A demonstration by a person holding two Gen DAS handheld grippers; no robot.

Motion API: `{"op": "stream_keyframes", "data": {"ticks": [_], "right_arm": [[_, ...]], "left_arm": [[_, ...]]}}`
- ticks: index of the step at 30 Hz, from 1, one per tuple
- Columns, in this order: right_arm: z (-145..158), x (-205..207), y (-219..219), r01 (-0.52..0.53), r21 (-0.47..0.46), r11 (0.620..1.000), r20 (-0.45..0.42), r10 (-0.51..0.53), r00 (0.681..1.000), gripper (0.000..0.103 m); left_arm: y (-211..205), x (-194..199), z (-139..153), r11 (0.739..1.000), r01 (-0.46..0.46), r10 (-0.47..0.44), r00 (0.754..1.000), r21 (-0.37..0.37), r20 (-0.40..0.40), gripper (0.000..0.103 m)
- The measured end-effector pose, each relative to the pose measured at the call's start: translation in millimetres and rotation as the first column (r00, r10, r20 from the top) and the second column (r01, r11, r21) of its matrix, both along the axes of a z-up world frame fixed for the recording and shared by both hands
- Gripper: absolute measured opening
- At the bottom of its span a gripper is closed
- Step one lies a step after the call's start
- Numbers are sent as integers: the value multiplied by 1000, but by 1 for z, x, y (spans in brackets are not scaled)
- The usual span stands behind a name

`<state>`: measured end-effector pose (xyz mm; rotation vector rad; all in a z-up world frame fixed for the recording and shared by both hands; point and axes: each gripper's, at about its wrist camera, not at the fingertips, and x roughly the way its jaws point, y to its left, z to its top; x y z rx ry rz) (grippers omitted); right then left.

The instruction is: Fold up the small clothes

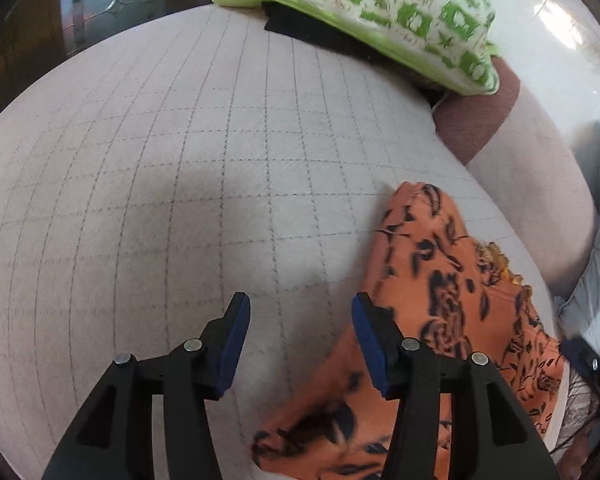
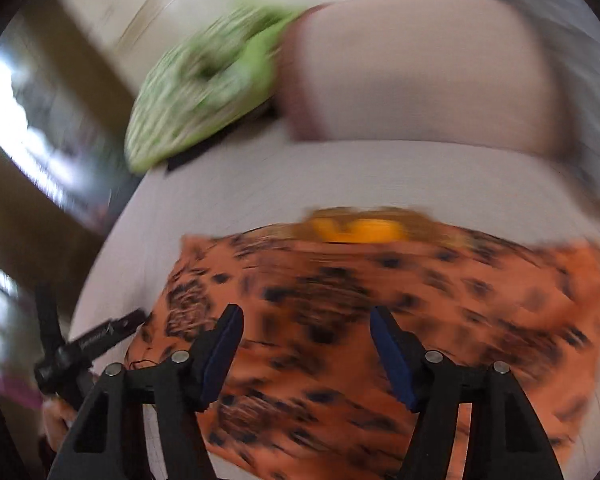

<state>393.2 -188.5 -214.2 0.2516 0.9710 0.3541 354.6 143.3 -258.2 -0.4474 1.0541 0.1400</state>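
An orange garment with a black floral print [image 1: 452,304] lies on the beige quilted sofa seat [image 1: 180,184]. In the left wrist view it sits at the lower right, and my left gripper [image 1: 300,308] is open and empty, its right finger over the garment's left edge. In the blurred right wrist view the garment [image 2: 380,304] lies spread flat, with a yellow patch [image 2: 360,232] at its far edge. My right gripper [image 2: 306,320] is open and empty just above it. The left gripper [image 2: 96,340] shows at the garment's left edge.
A green and white patterned cushion [image 1: 380,12] lies at the far end of the seat on something black [image 1: 300,28]. The sofa's backrest [image 2: 420,68] rises behind the garment. A grey cloth [image 1: 596,248] hangs at the right. The seat's edge drops off at the left.
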Motion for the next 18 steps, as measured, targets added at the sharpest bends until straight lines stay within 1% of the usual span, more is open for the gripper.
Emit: {"op": "stream_keyframes", "data": {"ticks": [2,3,4,5,6,8,11,12,14,18], "right_arm": [[-1,19,37,-57,-36,998,-24,56,998,69],[-2,26,49,-77,-35,996,-35,76,997,69],[-3,28,56,-94,-28,995,-41,93,995,69],[-3,36,66,-110,-19,994,-49,109,993,69],[-3,44,74,-124,-8,992,-56,123,991,69],[-3,61,98,-169,-8,986,-65,168,984,69],[-3,78,121,-225,-42,973,-77,221,972,69],[-6,85,132,-250,-52,967,-93,244,965,69],[-14,101,151,-266,-90,960,-110,256,960,69],[-32,115,179,-314,-145,938,-144,294,945,69]], "left_arm": [[1,9,0,1000,21,-21,1000,-8,2,54],[2,12,0,999,29,-29,1000,-33,4,54],[4,14,0,995,44,-43,999,-92,11,54],[6,17,0,991,51,-49,999,-127,14,54],[7,17,1,989,53,-52,999,-141,14,54],[5,18,5,990,63,-62,998,-124,11,54],[2,17,6,991,89,-90,996,-96,-15,54],[2,16,6,991,95,-98,995,-98,-20,54],[0,17,4,987,124,-128,991,-105,-29,54],[-4,17,1,981,164,-169,985,-106,-42,54]]}}
